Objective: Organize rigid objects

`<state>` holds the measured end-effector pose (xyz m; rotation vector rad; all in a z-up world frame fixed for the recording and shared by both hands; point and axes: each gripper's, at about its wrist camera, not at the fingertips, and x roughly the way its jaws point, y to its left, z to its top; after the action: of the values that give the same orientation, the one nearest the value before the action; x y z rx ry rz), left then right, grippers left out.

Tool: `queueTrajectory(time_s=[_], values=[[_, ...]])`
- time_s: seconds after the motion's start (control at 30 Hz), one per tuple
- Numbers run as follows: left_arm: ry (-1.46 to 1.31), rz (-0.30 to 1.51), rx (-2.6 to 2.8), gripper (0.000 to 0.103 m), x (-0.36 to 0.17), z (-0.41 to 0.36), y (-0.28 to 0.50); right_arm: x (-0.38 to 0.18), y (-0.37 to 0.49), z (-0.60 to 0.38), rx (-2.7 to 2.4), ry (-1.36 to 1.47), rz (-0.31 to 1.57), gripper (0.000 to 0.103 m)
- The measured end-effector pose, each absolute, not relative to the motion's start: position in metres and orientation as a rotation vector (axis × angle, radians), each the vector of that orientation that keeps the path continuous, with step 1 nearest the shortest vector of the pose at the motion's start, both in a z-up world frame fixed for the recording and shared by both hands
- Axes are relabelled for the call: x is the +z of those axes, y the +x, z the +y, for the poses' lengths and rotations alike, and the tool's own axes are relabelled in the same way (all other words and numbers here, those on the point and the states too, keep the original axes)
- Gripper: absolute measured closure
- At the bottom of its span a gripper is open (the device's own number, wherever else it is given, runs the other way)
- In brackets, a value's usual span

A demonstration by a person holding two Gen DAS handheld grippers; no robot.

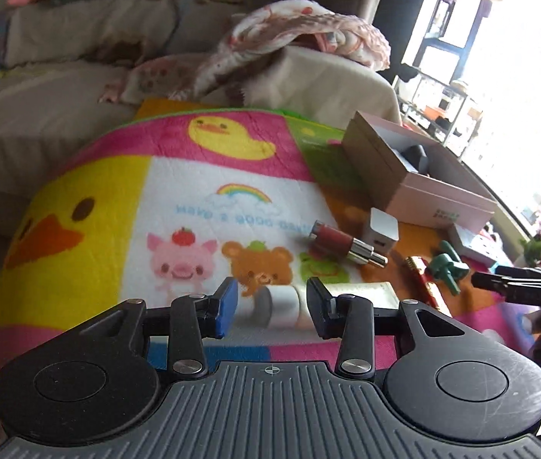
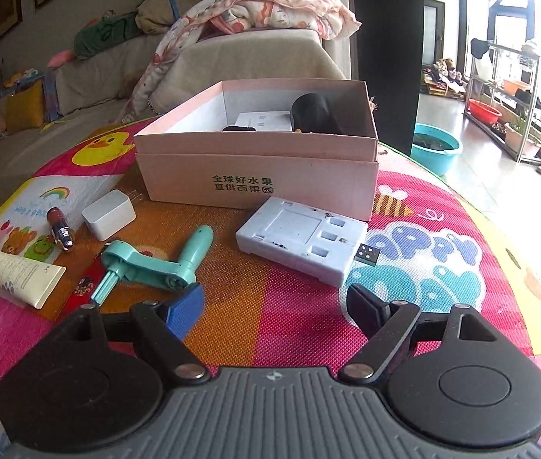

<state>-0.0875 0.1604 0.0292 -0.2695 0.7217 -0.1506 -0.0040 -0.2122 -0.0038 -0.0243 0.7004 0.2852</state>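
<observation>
The left gripper (image 1: 272,306) stands released, its pads either side of the white tube's (image 1: 281,304) cap without pressing it, low in the frame's centre. The right gripper (image 2: 276,306) gapes wide over bare mat (image 2: 270,306). Just above it lie a teal handle (image 2: 155,264) and pale adapter (image 2: 301,239); the pink box (image 2: 259,168) sits at upper centre.

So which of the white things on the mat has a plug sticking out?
The flat pale blue-white plastic hub in front of the pink cardboard box: a black USB plug pokes from its end. The small white cube charger shows none.
</observation>
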Motion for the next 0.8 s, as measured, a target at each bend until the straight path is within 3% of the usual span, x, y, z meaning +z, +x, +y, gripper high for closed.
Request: queueTrajectory(time_s=[0.1, 0.27, 0.57, 0.8], values=[[-0.289, 0.763, -0.282, 0.059, 0.02, 0.155, -0.089, -0.004, -0.004, -0.211, 0.283, -0.029, 0.702, 0.02], [-0.075, 0.803, -0.512, 0.059, 0.018, 0.096, -0.097, -0.004, -0.004, -0.209, 0.278, -0.045, 0.704, 0.02], [0.189, 0.651, -0.4, 0.059, 0.039, 0.054, -0.089, -0.005, -0.004, -0.208, 0.28, -0.05, 0.706, 0.018], [0.118, 0.611, -0.343, 0.055, 0.032, 0.06, -0.049, -0.005, -0.004, -0.208, 0.281, -0.045, 0.705, 0.018]])
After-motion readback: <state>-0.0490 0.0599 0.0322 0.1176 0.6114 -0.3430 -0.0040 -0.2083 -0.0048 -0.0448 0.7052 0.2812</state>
